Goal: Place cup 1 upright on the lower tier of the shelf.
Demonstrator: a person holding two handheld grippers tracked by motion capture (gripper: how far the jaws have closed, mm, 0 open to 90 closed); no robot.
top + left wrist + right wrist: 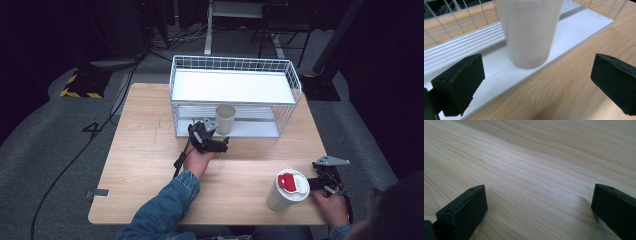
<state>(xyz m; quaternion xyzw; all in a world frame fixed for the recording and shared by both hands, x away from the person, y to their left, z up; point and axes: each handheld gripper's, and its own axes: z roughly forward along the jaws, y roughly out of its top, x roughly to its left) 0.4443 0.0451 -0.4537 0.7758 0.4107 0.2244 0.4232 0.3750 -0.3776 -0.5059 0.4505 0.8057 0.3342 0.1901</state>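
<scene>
Two grippers, both jaws spread, nothing held. Left gripper (pixel 534 85) faces white cup (pixel 529 30) standing on wire rack's lower shelf (pixel 579 32). Step looks like approach; next, advance and close. Right gripper (pixel 539 212) idles over table (pixel 536 157).

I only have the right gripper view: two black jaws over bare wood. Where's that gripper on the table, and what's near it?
Observer: The right gripper sits at the near right corner of the table, jaws open, beside a white cup with a red-and-white lid.
Operator: Left side?
Observer: The left gripper is at the front of the white wire rack, jaws open, facing an open white cup.
Operator: Cup inside the rack?
Observer: Yes, upright on the rack's bottom shelf, near its front edge. Neither jaw touches it.
</scene>
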